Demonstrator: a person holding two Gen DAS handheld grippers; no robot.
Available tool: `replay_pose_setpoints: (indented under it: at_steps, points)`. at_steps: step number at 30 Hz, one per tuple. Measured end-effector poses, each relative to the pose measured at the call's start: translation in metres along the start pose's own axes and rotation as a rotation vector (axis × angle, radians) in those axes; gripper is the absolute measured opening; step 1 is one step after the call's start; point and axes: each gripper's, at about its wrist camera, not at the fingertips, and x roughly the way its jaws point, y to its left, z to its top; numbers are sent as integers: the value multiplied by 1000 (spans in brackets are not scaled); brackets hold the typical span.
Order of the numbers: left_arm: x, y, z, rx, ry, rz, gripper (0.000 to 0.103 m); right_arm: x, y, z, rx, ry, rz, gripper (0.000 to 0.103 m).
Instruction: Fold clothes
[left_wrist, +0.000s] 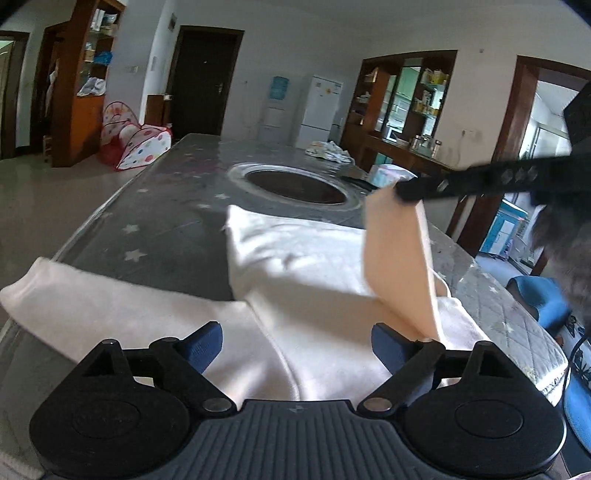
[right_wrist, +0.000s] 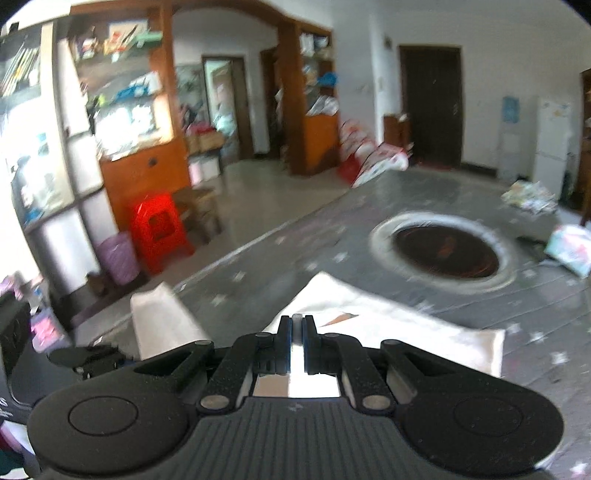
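Clearly the right gripper (left_wrist: 400, 194) has a sleeve (left_wrist: 397, 258) pinched: in its own view the 2 fingers (right_wrist: 284, 343) stand nearly together with a thin strip of pale cloth between them, and the left view shows that sleeve hanging in the air from its tip. The left gripper (left_wrist: 295, 349) is wide open, with nothing in it, poised just above the garment's (left_wrist: 303, 266) near part.

As I judge it, the step in hand is carrying this sleeve across the body. To do it well, keep the pinch firm, travel low so the cloth does not billow or twist, and lay the sleeve flat with its edge in line with the body before letting go. The open left gripper could press the body down so it does not drag along.

The garment is cream-white and soft, and its lifted sleeve shows a peach-toned inner face. It lies spread on the grey star-patterned table (left_wrist: 162, 229), near edge toward the person, just short of the round hole (left_wrist: 295, 182). Its other sleeve (left_wrist: 92, 295) stretches left and reaches the table's edge. A few shallow creases cross the body.
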Motion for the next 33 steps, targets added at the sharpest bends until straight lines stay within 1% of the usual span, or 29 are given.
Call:
replay_pose_setpoints:
  at_steps: [5, 11, 15, 19, 21, 22, 24, 25, 26, 28, 29, 30, 31, 32, 33]
  points:
    - [-6, 7, -3, -15, -7, 16, 96, 28, 17, -13, 8, 74, 58, 6]
    - [-6, 6, -3, -22, -2, 10, 97, 42, 15, -14, -7, 96, 76, 12]
    - [-5, 2, -2, -11, 4, 5, 98, 34, 7, -12, -25, 96, 58, 12]
    - [-1, -3, 1, 5, 4, -5, 98, 17, -12, -16, -56, 118, -3, 13]
    - [1, -7, 2, 18, 4, -11, 95, 8, -24, -25, -59, 145, -44, 13]
    - [4, -8, 2, 24, 9, -17, 90, 4, -30, -30, -60, 160, -65, 13]
    - [12, -9, 4, 30, 22, -22, 85, -3, -44, -43, -44, 193, -101, 16]
    - [16, -10, 5, 31, 29, -20, 80, -7, -49, -49, -36, 208, -119, 17]
    - [20, -10, 5, 32, 35, -17, 77, -11, -54, -56, -26, 218, -133, 17]
    - [28, -9, 5, 28, 49, -8, 69, -22, -61, -70, -6, 235, -157, 17]
    - [30, -9, 5, 26, 54, -6, 66, -27, -65, -77, 4, 244, -169, 19]
    - [33, -8, 5, 22, 62, -4, 60, -33, -67, -82, 7, 248, -177, 23]
    - [35, -8, 5, 19, 70, -2, 55, -39, -68, -87, 7, 249, -183, 25]
    - [38, -7, 4, 19, 76, 1, 53, -44, -67, -92, 1, 251, -187, 28]
    - [39, -8, 4, 25, 76, 10, 47, -48, -66, -97, -5, 254, -190, 30]
